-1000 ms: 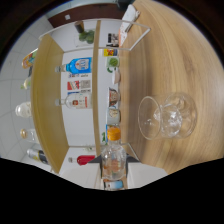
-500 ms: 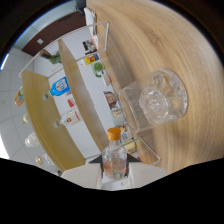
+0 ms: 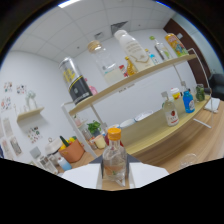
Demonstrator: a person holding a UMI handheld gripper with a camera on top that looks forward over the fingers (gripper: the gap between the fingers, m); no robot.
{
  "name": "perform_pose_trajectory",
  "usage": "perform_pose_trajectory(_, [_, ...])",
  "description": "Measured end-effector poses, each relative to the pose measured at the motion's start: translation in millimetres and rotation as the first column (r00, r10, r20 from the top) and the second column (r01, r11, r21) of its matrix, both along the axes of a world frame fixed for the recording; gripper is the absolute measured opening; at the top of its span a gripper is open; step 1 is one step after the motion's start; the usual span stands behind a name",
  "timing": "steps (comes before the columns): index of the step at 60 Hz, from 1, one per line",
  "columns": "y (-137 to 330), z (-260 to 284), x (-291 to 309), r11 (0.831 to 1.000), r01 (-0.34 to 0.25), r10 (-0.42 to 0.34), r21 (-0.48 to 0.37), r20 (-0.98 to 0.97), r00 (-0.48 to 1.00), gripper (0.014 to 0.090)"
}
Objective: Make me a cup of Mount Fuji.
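A small clear bottle (image 3: 115, 159) with an orange cap stands upright between my two pale fingers (image 3: 84, 176), which press on its sides. My gripper (image 3: 115, 174) is shut on it and holds it up in the air, facing the wall shelves. A clear glass (image 3: 188, 160) shows faintly on the wooden counter (image 3: 200, 131) ahead and to the right of the fingers. The bottle's base is hidden.
A long wooden shelf (image 3: 150, 74) carries a black-and-yellow canister (image 3: 77, 86), a large white bottle (image 3: 131, 47) and several others. On the counter stand a red-labelled bottle (image 3: 171, 114), a blue bottle (image 3: 188, 101) and an orange plant pot (image 3: 73, 150).
The view has swung up from the tabletop and the glass to the wall shelves and ceiling. The capped bottle has stayed between the fingers throughout.
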State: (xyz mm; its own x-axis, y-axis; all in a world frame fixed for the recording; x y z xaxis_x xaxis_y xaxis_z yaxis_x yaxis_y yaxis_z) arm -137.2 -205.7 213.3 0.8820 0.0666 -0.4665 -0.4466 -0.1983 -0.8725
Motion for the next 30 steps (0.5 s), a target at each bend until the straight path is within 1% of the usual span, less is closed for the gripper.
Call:
perform_pose_trajectory(3, [0, -21, -14, 1.0, -0.008, 0.011, -0.025, 0.119, 0.993, 0.0353])
perform_pose_trajectory(7, [0, -56, -28, 0.998, 0.003, 0.016, -0.07, 0.273, 0.962, 0.0351])
perform_pose_trajectory(11, [2, -88, -40, 0.994, 0.011, 0.03, -0.107, 0.369, 0.929, 0.0352])
perform_pose_trajectory(14, [1, -110, -51, 0.989, 0.001, 0.058, -0.148, 0.394, 0.917, 0.0351])
perform_pose_trajectory(19, [2, -142, -58, 0.978, 0.009, 0.085, -0.209, 0.44, 0.894, 0.0352])
perform_pose_trajectory(23, [3, -159, -64, 0.972, 0.011, 0.1, -0.237, 0.45, 0.888, 0.0351])
perform_pose_trajectory(30, [0, -180, -70, 0.952, 0.008, 0.136, -0.305, 0.449, 0.883, 0.035])
